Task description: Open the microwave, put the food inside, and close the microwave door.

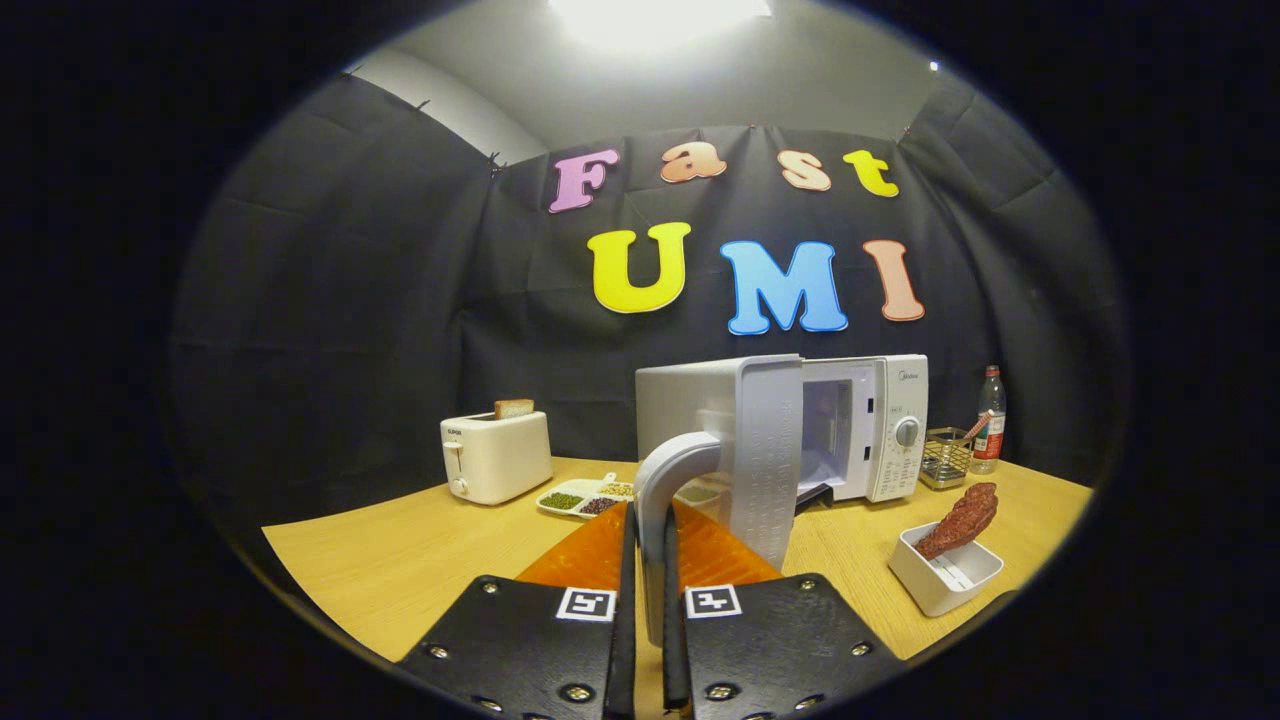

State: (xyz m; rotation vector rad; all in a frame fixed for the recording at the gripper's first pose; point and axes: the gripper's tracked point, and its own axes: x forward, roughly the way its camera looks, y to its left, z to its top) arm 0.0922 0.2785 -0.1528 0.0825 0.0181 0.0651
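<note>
Closing in from both sides, the claw (648,560) is gripping the curved, smooth plastic handle (668,478) of the microwave door (765,455), its two fingers pressing on the handle's lower stem. That door is standing swung open toward the camera, its ribbed inner face showing, and it is hiding part of the boxy white microwave (860,425) and its cavity behind. Off to the right of the fingers, a reddish-brown, rough-textured piece of food (960,520) is leaning out of a small square white dish (945,575) on the pale wooden desk (400,560). Farther left, a white toaster (496,455) with a slice in it is sitting beside a divided tray (585,497). A wire basket (946,457) and a bottle (989,420) are standing right of the microwave.
</note>
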